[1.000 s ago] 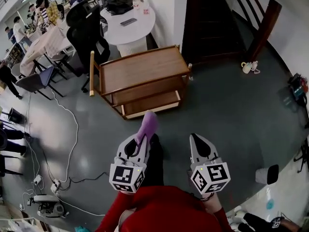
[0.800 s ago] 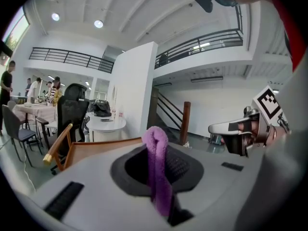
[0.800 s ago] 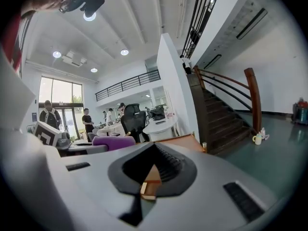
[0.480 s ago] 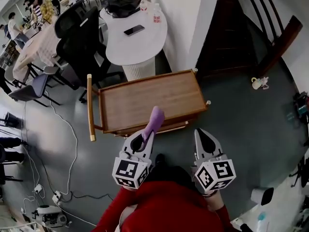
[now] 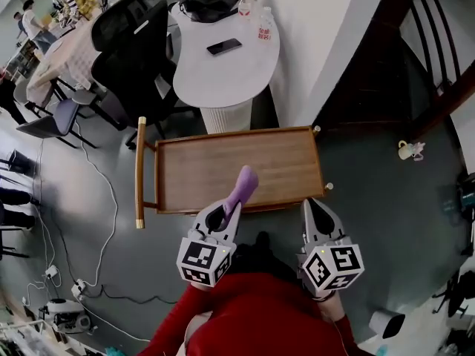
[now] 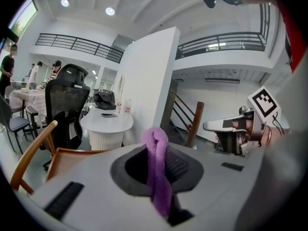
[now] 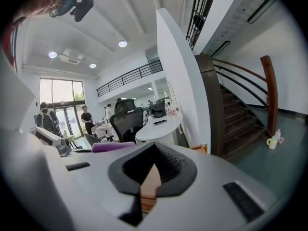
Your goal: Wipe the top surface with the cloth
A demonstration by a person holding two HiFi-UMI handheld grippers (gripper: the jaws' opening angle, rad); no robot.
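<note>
The left gripper [image 5: 225,215] is clamped on a purple fleecy cloth [image 5: 242,188], whose tip sits over the near edge of the brown wooden trolley top [image 5: 200,169]. The right gripper [image 5: 315,208] alongside is closed on nothing. Bunched so narrow, the cloth might wipe only a stripe, or tug loose when dragged. Its long axis runs along the jaws, free end pointing away from the person

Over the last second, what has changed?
The person has stepped up to the wooden cart, so both grippers now appear at its near edge, the cloth tip over the top. The left gripper remains shut on the cloth; right gripper remains shut and empty.
</note>
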